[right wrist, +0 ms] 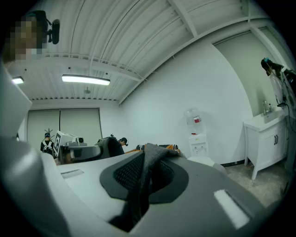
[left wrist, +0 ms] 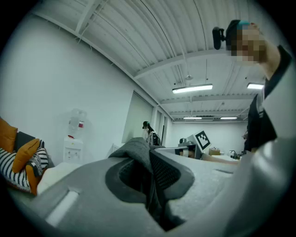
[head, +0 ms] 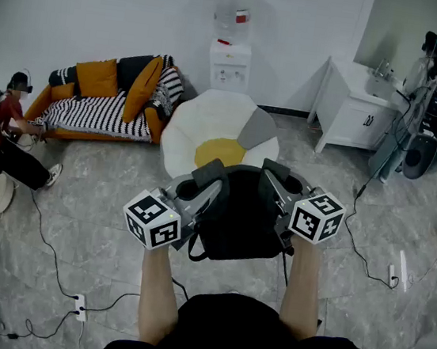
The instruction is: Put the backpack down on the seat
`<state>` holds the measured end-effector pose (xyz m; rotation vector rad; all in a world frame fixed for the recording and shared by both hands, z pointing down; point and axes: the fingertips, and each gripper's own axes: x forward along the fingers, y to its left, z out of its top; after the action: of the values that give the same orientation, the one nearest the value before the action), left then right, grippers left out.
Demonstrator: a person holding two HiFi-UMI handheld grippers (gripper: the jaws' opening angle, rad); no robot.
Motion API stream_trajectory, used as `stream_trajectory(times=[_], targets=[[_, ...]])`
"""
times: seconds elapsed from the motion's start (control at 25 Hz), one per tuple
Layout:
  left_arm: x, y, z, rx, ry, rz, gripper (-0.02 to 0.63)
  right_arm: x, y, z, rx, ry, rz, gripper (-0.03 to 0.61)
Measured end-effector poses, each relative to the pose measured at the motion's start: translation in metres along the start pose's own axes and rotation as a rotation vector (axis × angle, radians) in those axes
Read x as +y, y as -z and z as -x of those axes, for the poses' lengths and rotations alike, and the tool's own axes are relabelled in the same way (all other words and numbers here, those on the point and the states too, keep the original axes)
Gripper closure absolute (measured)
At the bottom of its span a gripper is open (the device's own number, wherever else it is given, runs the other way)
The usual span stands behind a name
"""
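Observation:
A black backpack (head: 241, 217) hangs in the air between my two grippers, in front of my body. My left gripper (head: 207, 190) is shut on a grey shoulder strap (left wrist: 141, 155), which is pinched between its jaws. My right gripper (head: 274, 187) is shut on the other strap (right wrist: 149, 159) the same way. The seat (head: 209, 125), a white flower-shaped cushion with a yellow centre and one grey petal, lies on the floor just beyond the backpack. The backpack is above the floor and short of the seat, and it hides the seat's near edge.
An orange sofa (head: 104, 103) with striped cushions stands at the back left, with a seated person (head: 11, 142) beside it. A water dispenser (head: 230, 55) is behind the seat, a white cabinet (head: 354, 112) at the back right. Cables and a power strip (head: 80, 307) lie on the floor.

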<state>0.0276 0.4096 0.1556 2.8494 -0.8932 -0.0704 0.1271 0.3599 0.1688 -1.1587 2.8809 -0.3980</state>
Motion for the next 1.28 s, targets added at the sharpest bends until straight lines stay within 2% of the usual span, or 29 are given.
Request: stream_trajectory(times=[0.2, 0.6, 1.28], targets=[[-0.017, 0.008, -0.002, 0.002, -0.016, -0.013, 0.588, 0.004, 0.007, 0.020, 0.012, -0.015, 0.051, 0.543], [-0.039, 0.015, -0.023, 0.003, -0.014, -0.030, 0.588, -0.014, 0.016, 0.043, -0.012, -0.029, 0.014, 0.543], [-0.035, 0.019, -0.049, 0.060, -0.105, -0.022, 0.588, -0.037, 0.010, 0.044, -0.028, -0.064, 0.030, 0.543]])
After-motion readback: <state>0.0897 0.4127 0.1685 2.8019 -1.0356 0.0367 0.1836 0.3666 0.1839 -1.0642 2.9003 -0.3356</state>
